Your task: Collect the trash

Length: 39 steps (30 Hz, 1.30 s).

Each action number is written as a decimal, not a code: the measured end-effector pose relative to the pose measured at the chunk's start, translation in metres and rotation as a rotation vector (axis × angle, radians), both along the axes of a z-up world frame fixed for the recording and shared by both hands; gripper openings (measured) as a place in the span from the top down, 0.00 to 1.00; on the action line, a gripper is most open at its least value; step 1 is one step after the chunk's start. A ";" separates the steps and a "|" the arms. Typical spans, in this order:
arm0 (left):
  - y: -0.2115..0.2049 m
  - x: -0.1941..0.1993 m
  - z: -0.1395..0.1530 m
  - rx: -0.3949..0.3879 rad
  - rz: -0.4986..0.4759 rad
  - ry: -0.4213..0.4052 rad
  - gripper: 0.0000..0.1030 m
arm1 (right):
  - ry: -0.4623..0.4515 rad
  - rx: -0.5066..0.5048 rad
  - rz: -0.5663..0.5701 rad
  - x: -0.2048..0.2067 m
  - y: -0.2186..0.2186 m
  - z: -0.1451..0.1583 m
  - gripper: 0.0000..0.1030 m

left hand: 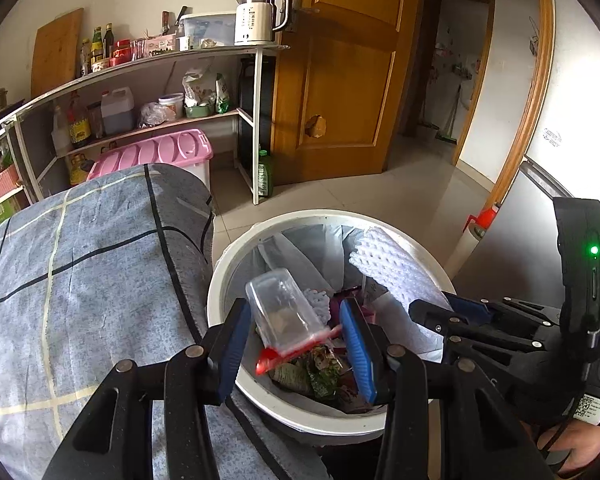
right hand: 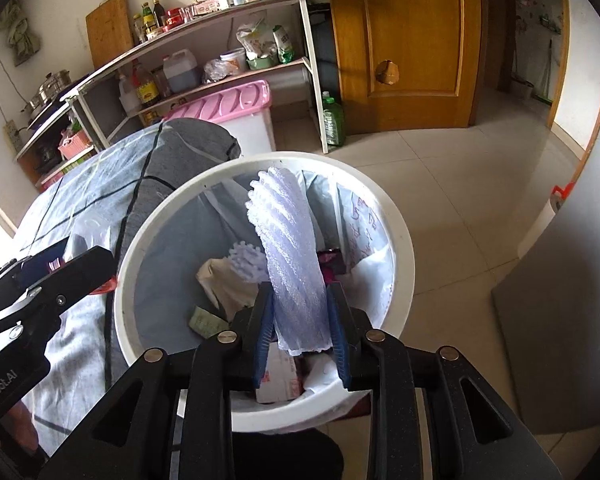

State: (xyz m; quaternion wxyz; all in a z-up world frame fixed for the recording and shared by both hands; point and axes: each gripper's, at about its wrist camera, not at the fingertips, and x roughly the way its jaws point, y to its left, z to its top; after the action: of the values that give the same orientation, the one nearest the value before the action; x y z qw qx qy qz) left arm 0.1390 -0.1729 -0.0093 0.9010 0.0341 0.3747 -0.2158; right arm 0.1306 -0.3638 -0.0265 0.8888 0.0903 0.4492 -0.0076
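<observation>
Two tongs held over a lined white waste bin, beside a checked blue-grey cloth.

The left tongs stand apart; a clear plastic cup with a red wrapper, blurred, is seen between the pads without visible pressing, above the bin's trash at lower centre. The right tongs bracket a white foam net sleeve; whether it is clamped cannot be told.

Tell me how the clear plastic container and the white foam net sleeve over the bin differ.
The clear plastic container is hard, see-through and boxy, with a red strip at its lower end; the foam net sleeve is soft, white, ribbed and tube-shaped. The container sits between the left gripper pads, the sleeve between the right gripper pads. Both hang over the white bin.
</observation>
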 end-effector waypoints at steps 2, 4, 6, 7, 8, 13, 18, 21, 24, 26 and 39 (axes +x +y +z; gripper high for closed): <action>0.000 0.000 -0.001 0.006 0.009 0.007 0.47 | 0.001 -0.009 -0.007 -0.002 0.000 -0.001 0.48; 0.002 -0.001 -0.002 0.005 0.020 0.013 0.42 | -0.004 -0.007 -0.011 -0.006 0.000 -0.001 0.45; 0.003 -0.004 -0.001 -0.004 0.012 0.017 0.42 | -0.008 -0.004 -0.017 -0.008 -0.001 0.001 0.45; 0.004 -0.005 0.000 -0.002 0.014 0.013 0.42 | -0.011 -0.006 -0.021 -0.010 0.000 0.002 0.45; 0.004 -0.007 0.001 0.003 0.017 0.006 0.42 | -0.018 -0.006 -0.026 -0.012 0.000 0.004 0.45; 0.008 -0.021 0.012 0.011 0.036 -0.042 0.42 | -0.099 0.032 -0.032 -0.031 0.003 0.022 0.45; 0.016 -0.042 0.021 0.021 0.071 -0.090 0.42 | -0.179 -0.002 -0.029 -0.059 0.018 0.038 0.45; 0.022 -0.055 0.024 0.033 0.097 -0.115 0.42 | -0.209 -0.003 -0.031 -0.072 0.025 0.044 0.45; 0.031 -0.067 0.025 0.017 0.125 -0.115 0.42 | -0.234 -0.007 -0.026 -0.085 0.031 0.048 0.45; 0.037 -0.074 0.025 0.017 0.144 -0.108 0.42 | -0.248 -0.017 -0.034 -0.092 0.035 0.050 0.45; 0.048 -0.105 0.027 0.037 0.187 -0.152 0.42 | -0.268 -0.027 -0.028 -0.116 0.050 0.049 0.45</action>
State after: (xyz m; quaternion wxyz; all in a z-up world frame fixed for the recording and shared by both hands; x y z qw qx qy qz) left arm 0.0342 -0.1253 0.0175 0.9422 0.0318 0.3110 -0.1205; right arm 0.0148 -0.3142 0.0228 0.9418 0.0848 0.3249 -0.0138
